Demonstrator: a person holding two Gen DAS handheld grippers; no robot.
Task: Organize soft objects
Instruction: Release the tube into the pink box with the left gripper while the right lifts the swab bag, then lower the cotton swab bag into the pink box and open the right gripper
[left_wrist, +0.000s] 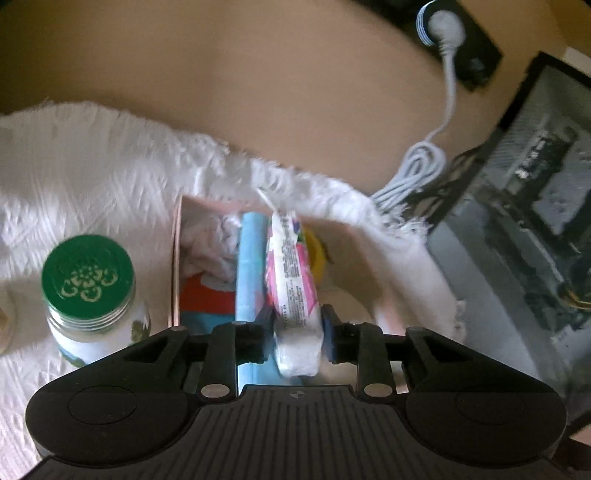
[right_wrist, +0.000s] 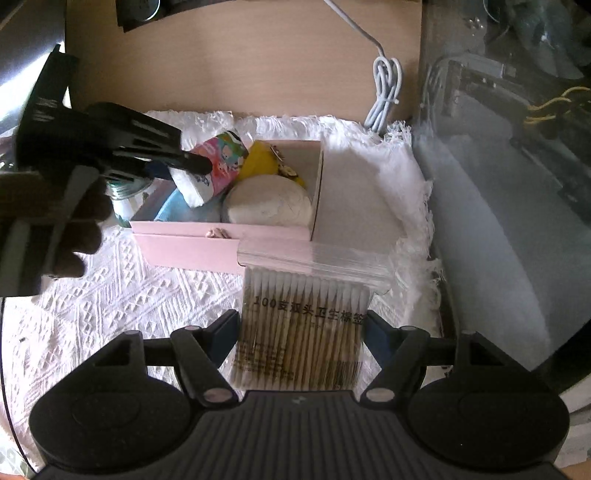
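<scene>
The left claw (left_wrist: 297, 328) is clenched on a soft, crinkly tissue pack (left_wrist: 293, 280), pink-printed with a white end, held over the open pink cardboard box (right_wrist: 225, 243). Inside the box lie a smooth pale-blue roll (left_wrist: 251, 269), something yellow (right_wrist: 260, 160) and a rounded white lump (right_wrist: 269, 205), perhaps a cloth bundle; the blur leaves that unsure. The right claw (right_wrist: 301, 328) grasps a flat clear zip bag of cotton swabs (right_wrist: 303, 325) just in front of the box's near wall. Box and a green-lidded glass jar (left_wrist: 88, 295) stand on a white textured cloth (right_wrist: 140, 295) with fringed edges, spread over the tan worktop (left_wrist: 277, 92).
</scene>
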